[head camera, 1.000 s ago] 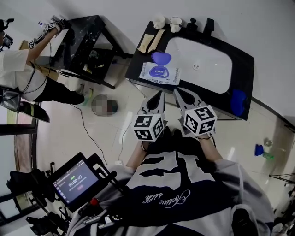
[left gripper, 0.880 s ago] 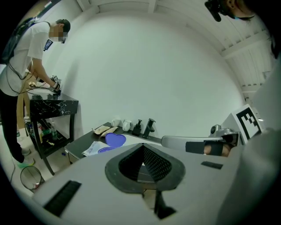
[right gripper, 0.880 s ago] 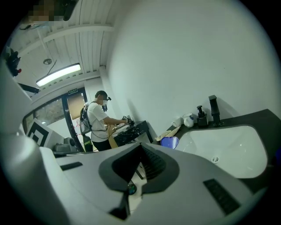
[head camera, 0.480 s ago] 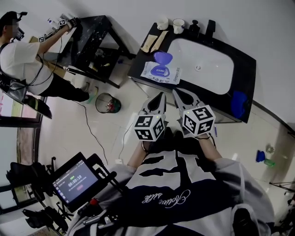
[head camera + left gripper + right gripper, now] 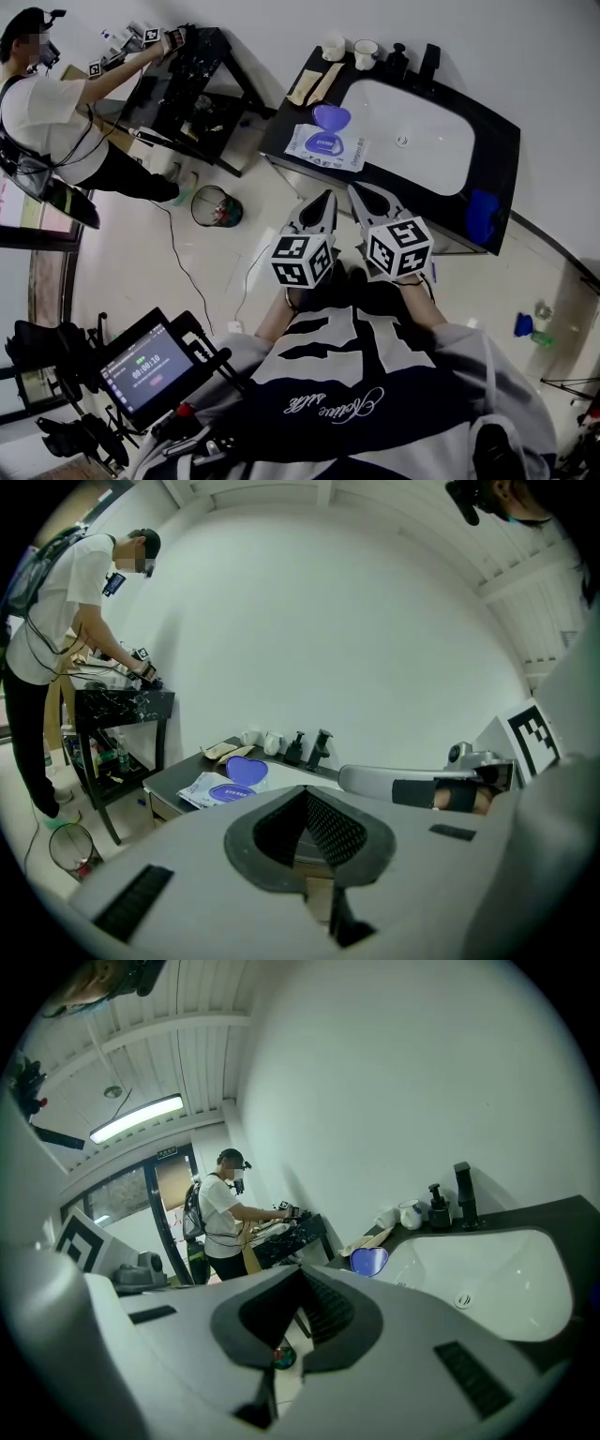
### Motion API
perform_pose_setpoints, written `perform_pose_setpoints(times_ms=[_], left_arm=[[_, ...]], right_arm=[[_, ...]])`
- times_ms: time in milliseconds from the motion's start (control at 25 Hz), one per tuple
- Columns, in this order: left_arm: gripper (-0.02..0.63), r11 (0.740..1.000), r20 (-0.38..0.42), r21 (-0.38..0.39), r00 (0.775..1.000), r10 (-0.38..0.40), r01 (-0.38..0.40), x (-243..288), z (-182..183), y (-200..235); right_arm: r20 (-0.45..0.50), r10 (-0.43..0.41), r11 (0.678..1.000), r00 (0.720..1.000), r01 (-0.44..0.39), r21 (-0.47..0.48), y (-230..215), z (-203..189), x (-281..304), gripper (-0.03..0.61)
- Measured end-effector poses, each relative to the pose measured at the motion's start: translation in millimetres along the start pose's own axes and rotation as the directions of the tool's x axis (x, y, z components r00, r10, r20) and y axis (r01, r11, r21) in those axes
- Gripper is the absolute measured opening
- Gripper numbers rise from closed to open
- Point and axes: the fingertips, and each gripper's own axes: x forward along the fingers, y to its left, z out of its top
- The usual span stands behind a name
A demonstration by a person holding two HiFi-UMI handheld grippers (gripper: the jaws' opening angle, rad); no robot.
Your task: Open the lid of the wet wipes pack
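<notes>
I'm holding my left gripper (image 5: pixel 327 195) and right gripper (image 5: pixel 355 189) side by side in front of the black counter (image 5: pixel 281 133), both with jaws pressed together and nothing in them. The wet wipes pack (image 5: pixel 327 148) is lying on the counter left of the sink (image 5: pixel 422 131), with its purple lid (image 5: pixel 330 117) flipped up.

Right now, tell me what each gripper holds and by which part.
Nothing. The left gripper and right gripper are both shut and empty; the wet wipes pack lies apart on the counter.

wipes pack (image 5: pixel 326 147) on counter (image 5: pixel 280 128) left of sink (image 5: pixel 417 127), cups (image 5: pixel 366 52) behind
</notes>
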Motion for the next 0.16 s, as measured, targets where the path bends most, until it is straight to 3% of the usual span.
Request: perform_pose_setpoints(times_ms=[160], left_arm=[[-0.002,1.000,0.000,-0.003,1.000,0.005,-0.005,-1.1,-1.4,-0.5]], right_arm=[[-0.004,-0.001,1.000,1.000,0.001,0.001,-1.1,-2.3,-1.9,-0.002]])
